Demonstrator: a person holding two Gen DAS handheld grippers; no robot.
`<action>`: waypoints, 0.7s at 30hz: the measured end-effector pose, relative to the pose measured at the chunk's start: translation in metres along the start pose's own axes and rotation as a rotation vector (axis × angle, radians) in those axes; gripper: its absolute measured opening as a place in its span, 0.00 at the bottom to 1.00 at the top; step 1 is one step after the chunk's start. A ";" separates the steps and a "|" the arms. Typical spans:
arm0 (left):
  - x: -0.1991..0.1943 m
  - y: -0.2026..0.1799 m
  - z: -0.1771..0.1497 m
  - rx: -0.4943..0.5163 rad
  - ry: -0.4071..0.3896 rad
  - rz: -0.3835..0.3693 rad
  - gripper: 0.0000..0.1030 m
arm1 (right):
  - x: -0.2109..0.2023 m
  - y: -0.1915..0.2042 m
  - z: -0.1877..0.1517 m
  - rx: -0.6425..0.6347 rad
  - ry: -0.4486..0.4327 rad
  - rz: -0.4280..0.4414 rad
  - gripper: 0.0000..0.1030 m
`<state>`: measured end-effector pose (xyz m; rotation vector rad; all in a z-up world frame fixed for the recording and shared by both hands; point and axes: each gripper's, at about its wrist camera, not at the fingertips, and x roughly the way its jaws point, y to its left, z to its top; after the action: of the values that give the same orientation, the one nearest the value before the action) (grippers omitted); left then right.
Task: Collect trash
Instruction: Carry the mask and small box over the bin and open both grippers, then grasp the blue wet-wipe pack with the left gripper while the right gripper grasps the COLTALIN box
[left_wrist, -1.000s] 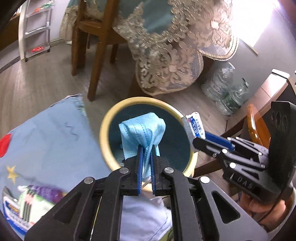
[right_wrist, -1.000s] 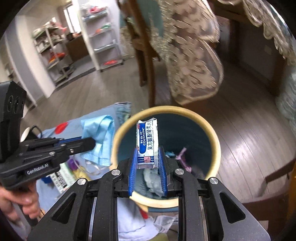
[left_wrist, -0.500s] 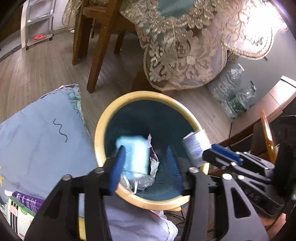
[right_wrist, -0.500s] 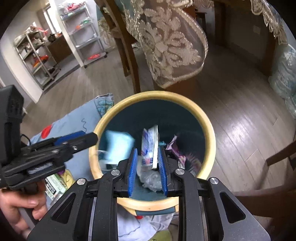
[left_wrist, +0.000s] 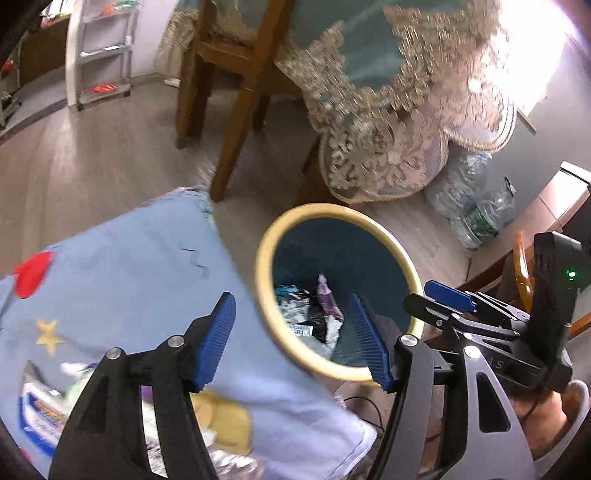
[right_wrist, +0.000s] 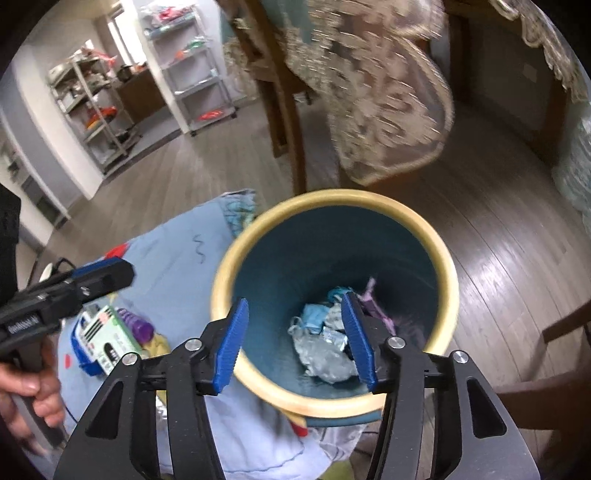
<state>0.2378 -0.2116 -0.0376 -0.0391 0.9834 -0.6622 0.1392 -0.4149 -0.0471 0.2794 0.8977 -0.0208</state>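
Note:
A teal bin with a yellow rim (left_wrist: 332, 211) (right_wrist: 332, 197) stands on the floor beside a light blue cloth (left_wrist: 122, 266) (right_wrist: 177, 254). At its bottom lie a blue face mask (right_wrist: 314, 317), silver wrappers (right_wrist: 325, 360) and a purple wrapper (left_wrist: 325, 295) (right_wrist: 373, 297). My left gripper (left_wrist: 291, 317) hovers over the bin's left rim, and its jaws are opening with nothing between them. My right gripper (right_wrist: 295, 310) hangs over the bin mouth, its jaws also opening and empty. Each gripper shows in the other's view, the right one (left_wrist: 447, 295) and the left one (right_wrist: 99, 273).
On the cloth lie a blue-and-white box (right_wrist: 103, 336) (left_wrist: 40, 413) and a purple packet (right_wrist: 136, 325). A wooden chair (left_wrist: 229, 122) and a lace tablecloth (left_wrist: 388, 147) stand behind the bin. Plastic bottles (left_wrist: 472, 206) sit at the right, and metal shelves (right_wrist: 192, 74) at the back.
Both grippers opened. The blue mask fell from the left one and the white packet from the right one into the bin. The left gripper moved left, toward the cloth.

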 end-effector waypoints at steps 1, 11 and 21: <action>-0.008 0.004 -0.001 -0.001 -0.010 0.007 0.61 | 0.001 0.004 0.000 -0.009 0.000 0.009 0.55; -0.074 0.055 -0.034 -0.023 -0.044 0.128 0.61 | 0.004 0.049 -0.006 -0.114 0.035 0.102 0.59; -0.103 0.106 -0.084 -0.133 -0.033 0.206 0.61 | 0.012 0.091 -0.027 -0.257 0.102 0.146 0.63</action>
<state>0.1868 -0.0494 -0.0412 -0.0647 0.9830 -0.4054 0.1383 -0.3196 -0.0513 0.1062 0.9685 0.2449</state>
